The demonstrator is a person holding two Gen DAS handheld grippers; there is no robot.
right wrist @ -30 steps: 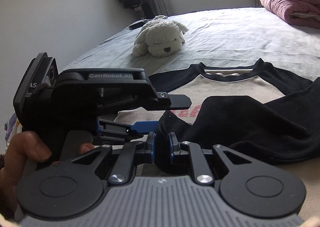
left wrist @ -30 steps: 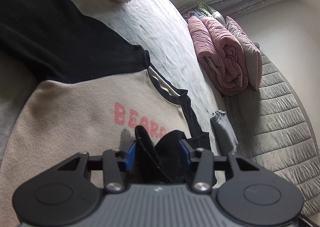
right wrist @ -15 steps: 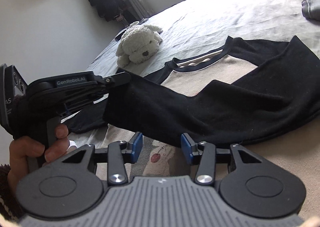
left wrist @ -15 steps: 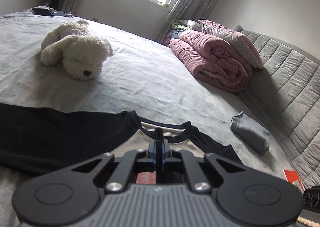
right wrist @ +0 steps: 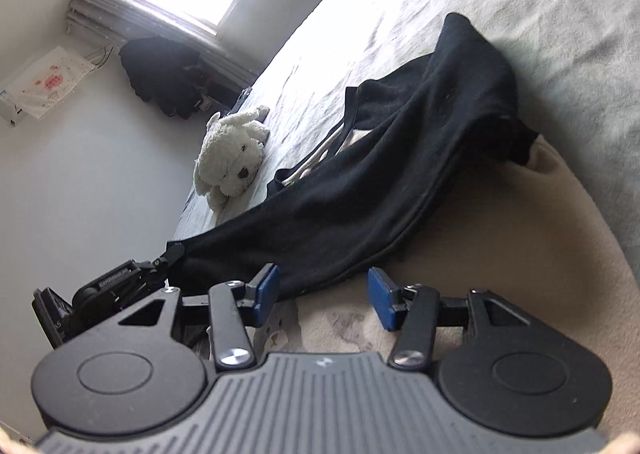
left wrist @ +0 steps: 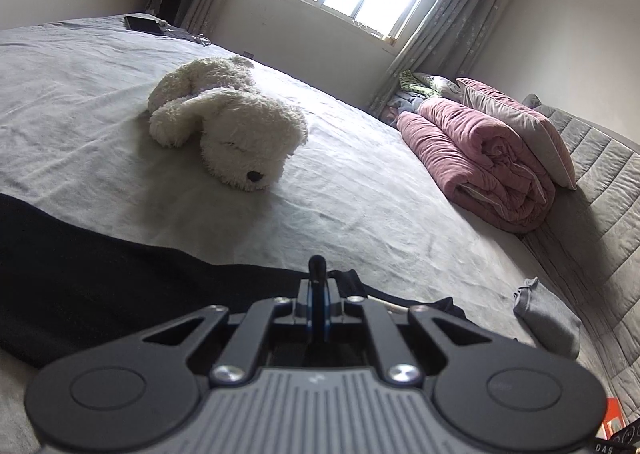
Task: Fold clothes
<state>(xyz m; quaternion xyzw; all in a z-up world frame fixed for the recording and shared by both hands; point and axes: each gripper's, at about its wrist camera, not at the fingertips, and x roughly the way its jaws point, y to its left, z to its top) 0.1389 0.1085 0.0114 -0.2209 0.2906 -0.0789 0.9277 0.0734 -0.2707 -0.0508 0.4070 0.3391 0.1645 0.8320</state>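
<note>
A cream sweater with black sleeves lies on the grey bed sheet. My left gripper is shut on the end of one black sleeve; a tuft of fabric sticks out past its tips. In the right wrist view the left gripper holds that sleeve stretched across the sweater's front. My right gripper hovers over the cream body, its jaws opening. The sleeve's lower edge lies between its blue pads, which do not press on it. The other black sleeve lies flat at the left.
A white plush dog lies beyond the sweater. A rolled pink quilt and a pillow rest against the grey quilted headboard. A folded grey cloth lies at the right. Dark clothes hang by the window.
The left gripper shut on the black sleeve end, rose and levelled out. The right gripper let go of the sleeve, opened and rolled, moving over the cream body.
</note>
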